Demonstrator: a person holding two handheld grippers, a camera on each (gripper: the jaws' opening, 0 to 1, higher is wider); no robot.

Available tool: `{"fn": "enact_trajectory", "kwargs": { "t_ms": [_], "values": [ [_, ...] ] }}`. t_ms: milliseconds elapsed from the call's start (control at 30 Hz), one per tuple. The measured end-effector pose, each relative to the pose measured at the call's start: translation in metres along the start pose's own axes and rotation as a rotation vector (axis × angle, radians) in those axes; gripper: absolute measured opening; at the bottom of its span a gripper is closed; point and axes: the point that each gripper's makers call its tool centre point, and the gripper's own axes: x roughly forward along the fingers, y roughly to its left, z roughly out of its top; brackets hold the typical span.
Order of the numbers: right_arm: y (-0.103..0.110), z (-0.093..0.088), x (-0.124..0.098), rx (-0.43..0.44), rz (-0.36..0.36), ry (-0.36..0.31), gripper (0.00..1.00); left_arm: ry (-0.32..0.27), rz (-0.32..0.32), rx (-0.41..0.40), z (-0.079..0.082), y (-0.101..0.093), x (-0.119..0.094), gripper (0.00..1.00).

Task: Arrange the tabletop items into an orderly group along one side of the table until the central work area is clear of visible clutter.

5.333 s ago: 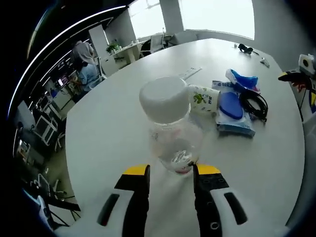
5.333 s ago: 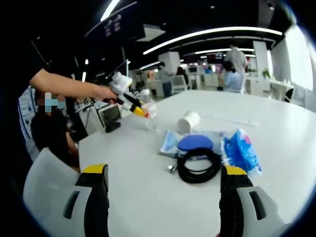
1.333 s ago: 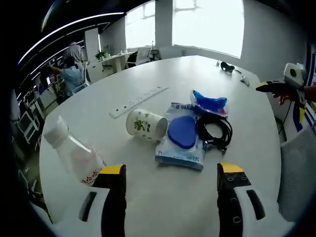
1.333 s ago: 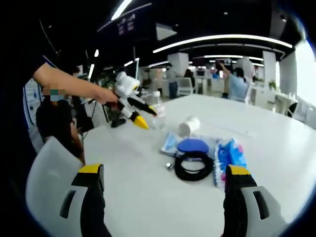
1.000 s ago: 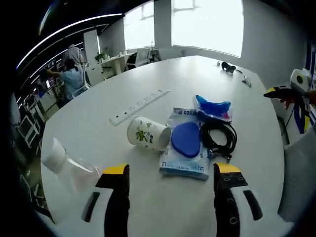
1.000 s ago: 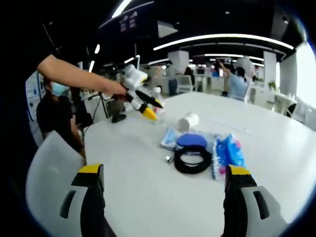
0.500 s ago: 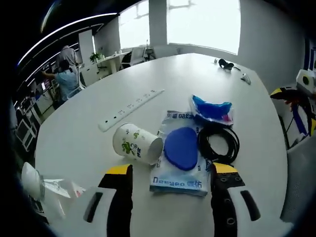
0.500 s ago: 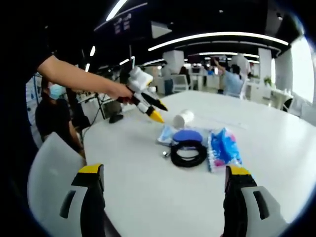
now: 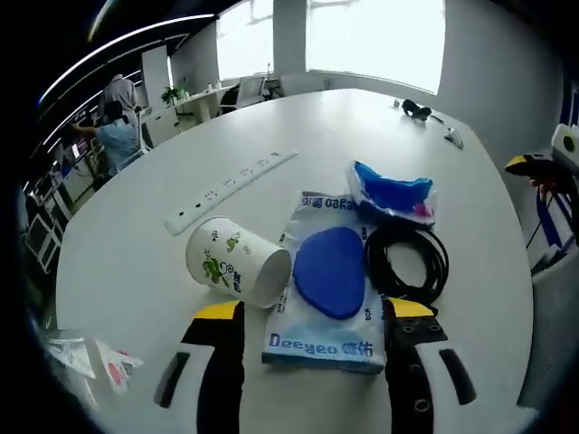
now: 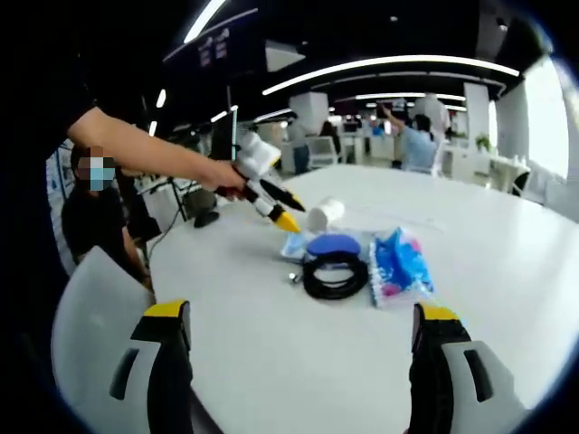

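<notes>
Bright window glare, fisheye-warped, softly blurred edges.

Left gripper view: close, looking down on wipes pack (image 9: pixel 327 294). Right gripper view: farther, low, opposite side; same cluster.

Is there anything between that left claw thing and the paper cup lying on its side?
Nothing visible. The left gripper is open, and the paper cup lies just ahead of its left jaw, with bare table between. The tissue pack sits beside the cup.

The left tool (image 9: pixel 312 316) has its jaws spread wide, nothing between them. The right tool (image 10: pixel 298 321) is likewise gaping. A bare forearm (image 10: pixel 136 149) extends the left tool, apparently tilted downward.
</notes>
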Motion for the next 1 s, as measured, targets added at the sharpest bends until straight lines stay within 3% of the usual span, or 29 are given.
{"fn": "enact_trajectory", "kwargs": {
  "t_ms": [600, 833, 933, 1000],
  "values": [
    [-0.012, -0.004, -0.008, 0.022, -0.028, 0.000, 1.00, -0.018, -0.039, 0.040, 0.024, -0.014, 0.018, 0.60],
    [-0.014, -0.002, -0.008, 0.032, -0.033, -0.008, 1.00, -0.067, 0.004, 0.083, 0.036, -0.001, 0.010, 0.47],
    [-0.015, -0.004, -0.007, 0.032, -0.033, -0.006, 1.00, -0.103, 0.079, 0.124, 0.049, 0.018, 0.009, 0.43],
    [-0.015, -0.004, -0.007, 0.035, -0.034, -0.004, 1.00, -0.103, 0.079, 0.136, 0.057, 0.023, 0.016, 0.43]
  ]
}}
